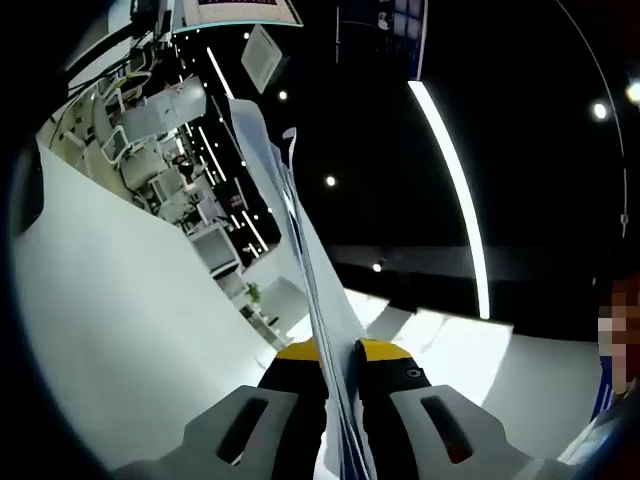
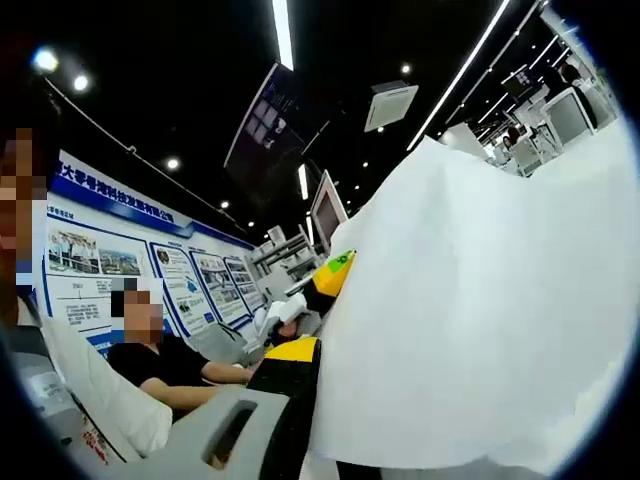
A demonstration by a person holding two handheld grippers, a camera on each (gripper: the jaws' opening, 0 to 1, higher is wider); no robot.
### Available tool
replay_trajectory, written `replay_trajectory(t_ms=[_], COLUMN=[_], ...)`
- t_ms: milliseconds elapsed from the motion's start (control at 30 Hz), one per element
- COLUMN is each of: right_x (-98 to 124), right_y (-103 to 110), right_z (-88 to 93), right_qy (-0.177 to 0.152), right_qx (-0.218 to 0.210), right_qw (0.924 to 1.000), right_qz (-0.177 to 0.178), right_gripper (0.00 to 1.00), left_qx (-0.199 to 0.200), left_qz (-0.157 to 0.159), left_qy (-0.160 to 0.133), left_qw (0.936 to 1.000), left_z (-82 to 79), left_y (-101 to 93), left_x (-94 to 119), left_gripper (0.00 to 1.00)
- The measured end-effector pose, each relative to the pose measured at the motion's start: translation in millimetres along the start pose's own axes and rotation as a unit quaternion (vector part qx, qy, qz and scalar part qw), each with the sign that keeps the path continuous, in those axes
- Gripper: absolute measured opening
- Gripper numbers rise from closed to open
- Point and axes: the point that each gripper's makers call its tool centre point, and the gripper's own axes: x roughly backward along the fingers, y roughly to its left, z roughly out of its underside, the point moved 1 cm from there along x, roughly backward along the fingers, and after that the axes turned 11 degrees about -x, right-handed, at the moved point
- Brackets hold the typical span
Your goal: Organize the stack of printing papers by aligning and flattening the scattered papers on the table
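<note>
My left hand-held gripper [image 1: 338, 362] has the papers [image 1: 300, 240] edge-on between its jaws — in the right gripper view a sheet [image 2: 470, 300] stands before my right hand-held gripper [image 2: 300, 375], a seated person [image 2: 170, 365] to its left.

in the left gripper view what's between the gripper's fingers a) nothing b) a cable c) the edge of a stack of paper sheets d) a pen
c: in the left gripper view the left gripper has its yellow-tipped fingers closed on the thin edge of the stack of paper sheets, which runs up and away from them.
</note>
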Motion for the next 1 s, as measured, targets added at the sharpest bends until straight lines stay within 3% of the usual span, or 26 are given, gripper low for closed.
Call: replay_trajectory(t_ms=[1000], right_x=[-1.2], right_y=[-1.9], right_z=[5.2], right_qy=[0.008], right_qx=[0.009], right_qw=[0.9999], right_qz=[0.007], right_gripper=[0.0], left_qx=[0.006], left_qz=[0.007], left_qy=[-0.005], left_qw=[0.9999], left_z=[-1.0], left_y=[-1.9], left_x=[0.2], left_gripper=[0.06])
